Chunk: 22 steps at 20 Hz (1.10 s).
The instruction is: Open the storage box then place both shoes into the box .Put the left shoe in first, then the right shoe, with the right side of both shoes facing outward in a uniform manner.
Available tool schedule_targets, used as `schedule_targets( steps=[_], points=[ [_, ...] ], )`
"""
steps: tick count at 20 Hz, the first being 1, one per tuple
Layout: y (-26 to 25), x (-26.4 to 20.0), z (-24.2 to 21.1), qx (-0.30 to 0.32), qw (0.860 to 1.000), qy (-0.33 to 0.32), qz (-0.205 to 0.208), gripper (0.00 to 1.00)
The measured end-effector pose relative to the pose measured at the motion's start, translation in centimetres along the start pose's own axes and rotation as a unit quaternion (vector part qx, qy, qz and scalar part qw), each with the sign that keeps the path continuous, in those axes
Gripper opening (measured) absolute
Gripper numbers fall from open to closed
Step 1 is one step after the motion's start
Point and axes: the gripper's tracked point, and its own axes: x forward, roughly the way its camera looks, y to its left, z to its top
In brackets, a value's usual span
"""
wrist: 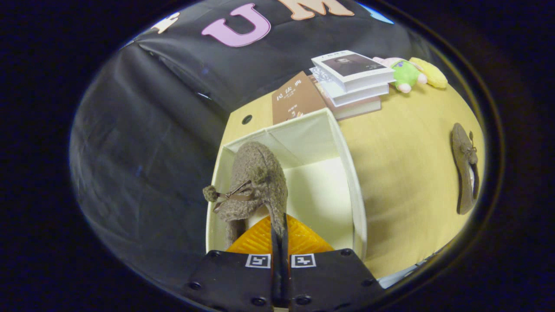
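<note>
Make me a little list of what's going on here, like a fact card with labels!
hand-held gripper: fingers shut on the edge of the fuzzy brown shoe
fuzzy brown shoe: held over the open box, at its left wall
storage box: open, cream inside
second shoe: lying on the table, right of the box
table: yellow wood
books: stacked beyond the box
plush toy: beside the books
</note>
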Motion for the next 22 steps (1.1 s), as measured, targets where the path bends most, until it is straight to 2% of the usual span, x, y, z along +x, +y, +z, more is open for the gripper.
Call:
schedule_targets(
  steps=[7, 10, 14, 18, 22],
  points=[
    [0.6, 3.3, -2.3, -0.017, 0.999, 0.028, -0.037, 0.05],
    [1.1, 4.3, -2.9, -0.029, 0.998, 0.033, -0.04, 0.05],
    [1.3, 5.3, -4.2, -0.058, 0.996, 0.048, -0.044, 0.26],
    [2.3, 4.2, -4.7, -0.077, 0.995, 0.062, -0.014, 0.49],
    [3.4, 1.6, -3.8, -0.103, 0.994, 0.037, 0.022, 0.72]
  ],
)
